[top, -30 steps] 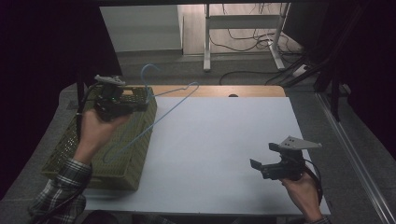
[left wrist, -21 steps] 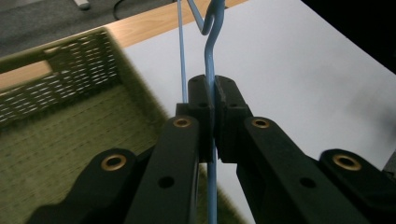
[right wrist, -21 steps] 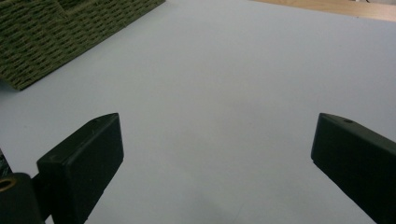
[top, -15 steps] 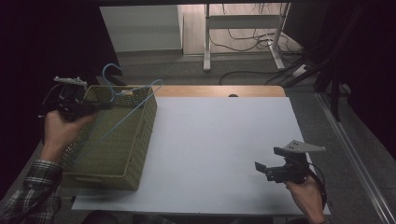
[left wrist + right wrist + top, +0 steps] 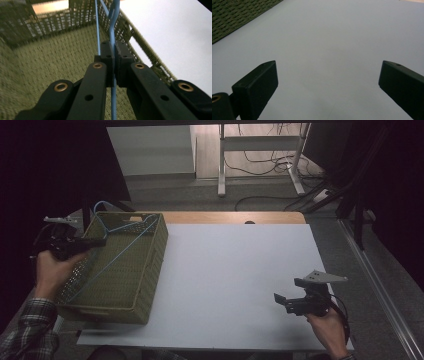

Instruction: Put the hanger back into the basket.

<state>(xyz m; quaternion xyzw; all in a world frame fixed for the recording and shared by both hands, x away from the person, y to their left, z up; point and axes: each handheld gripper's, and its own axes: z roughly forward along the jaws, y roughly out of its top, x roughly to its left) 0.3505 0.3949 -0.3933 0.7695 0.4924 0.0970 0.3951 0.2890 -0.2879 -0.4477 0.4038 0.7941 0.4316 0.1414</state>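
A blue wire hanger (image 5: pixel 122 245) lies slanted inside the green woven basket (image 5: pixel 150 270) at the table's left side, its hook poking above the far rim. My left gripper (image 5: pixel 97 241) reaches in over the basket's left rim, shut on the blue hanger (image 5: pixel 112 37); the wire passes between its closed jaws above the basket's woven floor (image 5: pixel 50 67). My right gripper (image 5: pixel 280 301) hovers over the white table (image 5: pixel 235 270) near the front right edge. Its jaws stand wide apart with only bare table (image 5: pixel 327 50) between them.
A wooden strip (image 5: pixel 225 217) runs along the table's far edge. Beyond it are a metal stand and cables (image 5: pixel 260 195) on the floor. The basket's corner (image 5: pixel 234 17) lies at the upper left in the right gripper view.
The left hand has swung left from over the basket's middle to its left rim, carrying the hanger so that it now lies down in the basket. The right gripper has barely moved.
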